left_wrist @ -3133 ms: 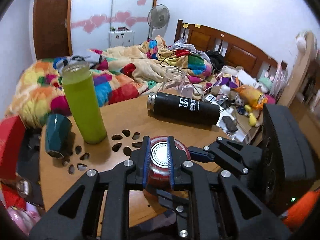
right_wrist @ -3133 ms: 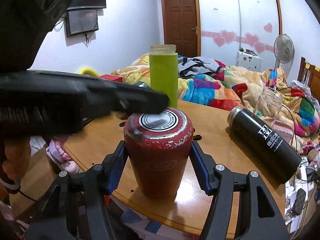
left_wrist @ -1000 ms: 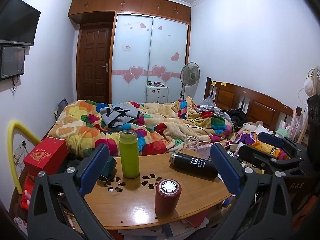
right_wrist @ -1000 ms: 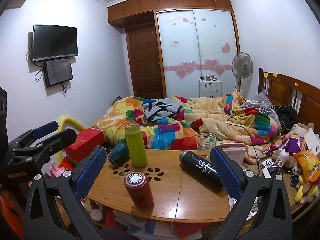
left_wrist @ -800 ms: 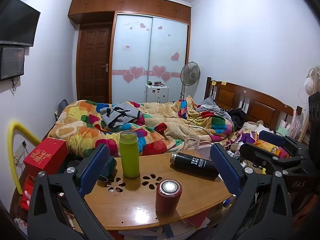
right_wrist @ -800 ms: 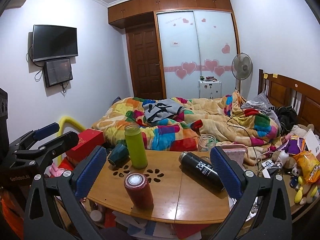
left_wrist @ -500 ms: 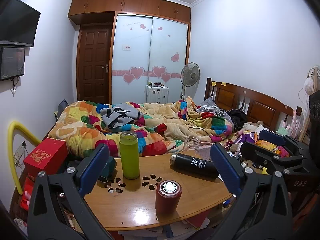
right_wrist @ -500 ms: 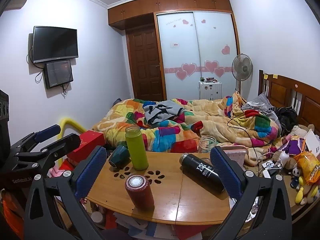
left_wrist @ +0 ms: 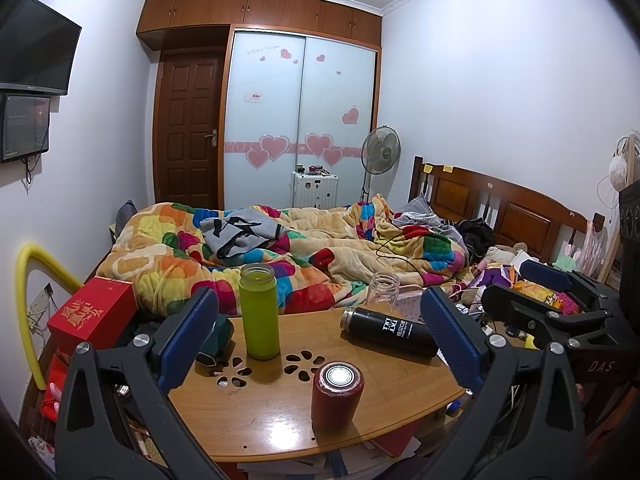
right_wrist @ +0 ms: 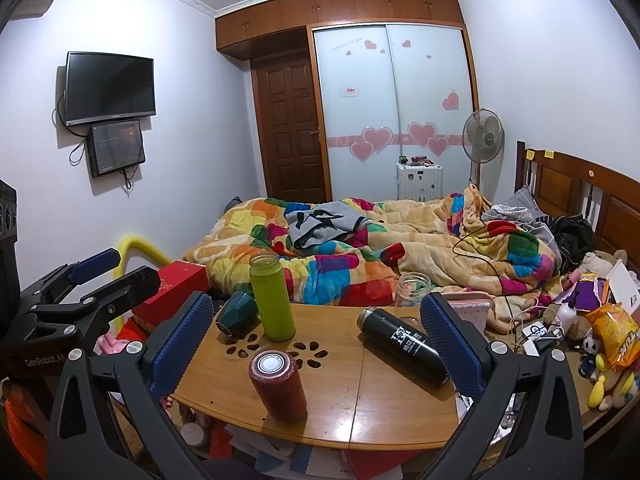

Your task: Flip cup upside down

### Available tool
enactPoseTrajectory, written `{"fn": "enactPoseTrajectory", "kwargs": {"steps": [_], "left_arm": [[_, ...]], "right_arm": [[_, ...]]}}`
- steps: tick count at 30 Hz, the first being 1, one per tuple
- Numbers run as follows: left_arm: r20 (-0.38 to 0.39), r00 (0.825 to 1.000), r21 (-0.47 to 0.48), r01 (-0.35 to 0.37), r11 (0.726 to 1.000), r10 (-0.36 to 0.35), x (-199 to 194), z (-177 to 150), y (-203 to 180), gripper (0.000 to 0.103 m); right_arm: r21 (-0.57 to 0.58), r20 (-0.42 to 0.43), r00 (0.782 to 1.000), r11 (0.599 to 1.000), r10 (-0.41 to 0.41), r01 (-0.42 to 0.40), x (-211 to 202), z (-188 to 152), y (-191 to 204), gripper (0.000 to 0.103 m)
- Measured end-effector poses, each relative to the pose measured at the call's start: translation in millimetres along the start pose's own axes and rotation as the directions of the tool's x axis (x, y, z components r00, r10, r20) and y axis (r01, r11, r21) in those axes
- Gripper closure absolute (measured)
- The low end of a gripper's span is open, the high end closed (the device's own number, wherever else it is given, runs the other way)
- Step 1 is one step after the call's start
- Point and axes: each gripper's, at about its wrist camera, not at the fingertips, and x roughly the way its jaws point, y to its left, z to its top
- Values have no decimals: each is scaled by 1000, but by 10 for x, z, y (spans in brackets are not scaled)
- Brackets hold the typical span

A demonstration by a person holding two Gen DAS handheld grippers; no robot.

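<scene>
The red cup stands upside down near the front edge of the round wooden table, its white-ringed base facing up. It also shows in the right wrist view. My left gripper is open and empty, held well back from the table. My right gripper is open and empty too, also well back. Each gripper shows at the side of the other's view, the right one and the left one.
On the table stand a green bottle and a glass jar; a black flask and a teal cup lie on their sides. A red box sits left, a cluttered bed behind.
Both grippers let go of the red cup and pulled far back from the table, jaws wide open. Over the last second almost nothing has moved.
</scene>
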Motion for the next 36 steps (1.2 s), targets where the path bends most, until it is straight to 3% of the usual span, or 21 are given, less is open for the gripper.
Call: {"fn": "enactPoseTrajectory", "kwargs": {"steps": [36], "left_arm": [[-21, 999, 11, 36, 999, -35, 55, -3, -19, 1]], "right_arm": [[1, -3, 1000, 1000, -5, 5, -50, 12, -80, 0]]}}
